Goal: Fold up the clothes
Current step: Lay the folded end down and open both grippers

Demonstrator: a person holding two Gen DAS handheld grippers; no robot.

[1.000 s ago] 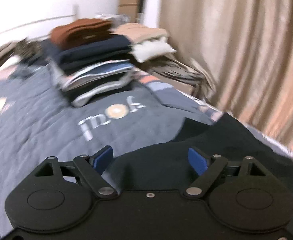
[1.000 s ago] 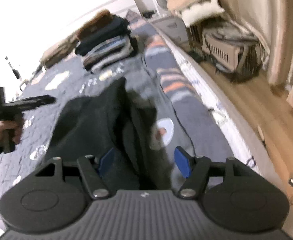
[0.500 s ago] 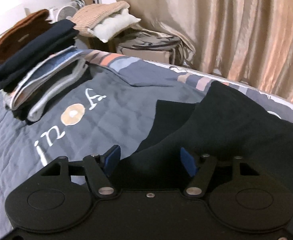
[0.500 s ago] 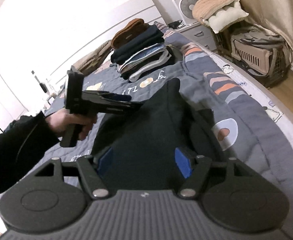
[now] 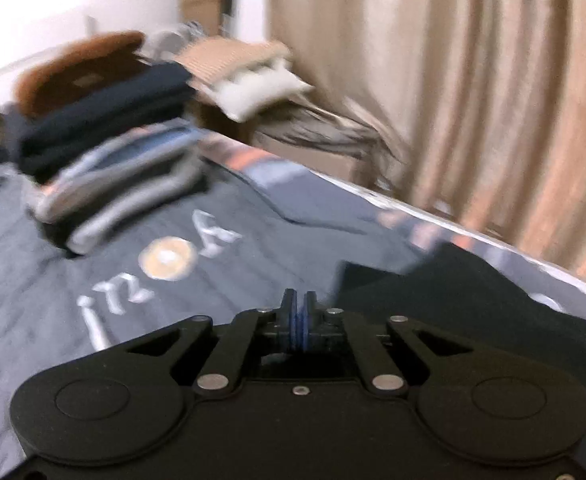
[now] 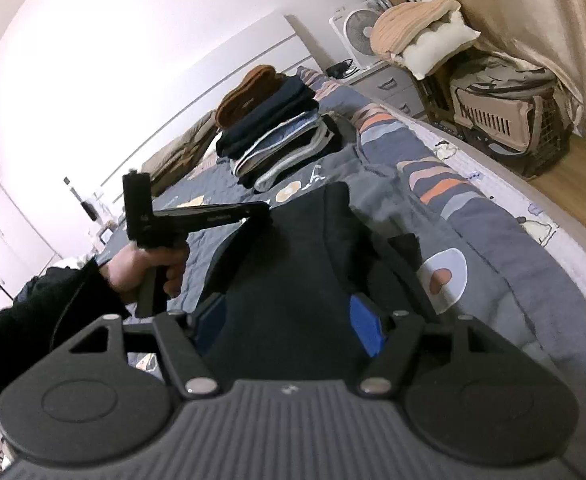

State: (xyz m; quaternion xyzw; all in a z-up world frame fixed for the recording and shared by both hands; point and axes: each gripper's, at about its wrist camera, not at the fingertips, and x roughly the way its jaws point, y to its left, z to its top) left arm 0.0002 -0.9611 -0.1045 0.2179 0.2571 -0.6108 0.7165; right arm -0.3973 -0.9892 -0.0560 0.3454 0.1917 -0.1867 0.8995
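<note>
A black garment (image 6: 305, 264) lies spread on the grey quilt (image 6: 505, 252); the left wrist view shows it at lower right (image 5: 473, 312). My left gripper (image 5: 299, 312) is shut, its blue pads pressed together at the garment's left edge. In the right wrist view that gripper (image 6: 267, 210) is held by a hand in a black sleeve, and the cloth rises in a fold up to its tip. My right gripper (image 6: 289, 322) is open over the near end of the garment, with cloth between the pads but not pinched.
A stack of folded clothes (image 6: 277, 136) with a brown item on top sits farther up the bed (image 5: 105, 152). Beyond the bed's right side are a beige curtain (image 5: 473, 80), a crate (image 6: 509, 120), a fan (image 6: 361, 32) and cushions on drawers.
The left gripper's jaws went from wide open to fully shut at the garment's edge while it dropped a little. The right gripper swung its view leftward and stayed open.
</note>
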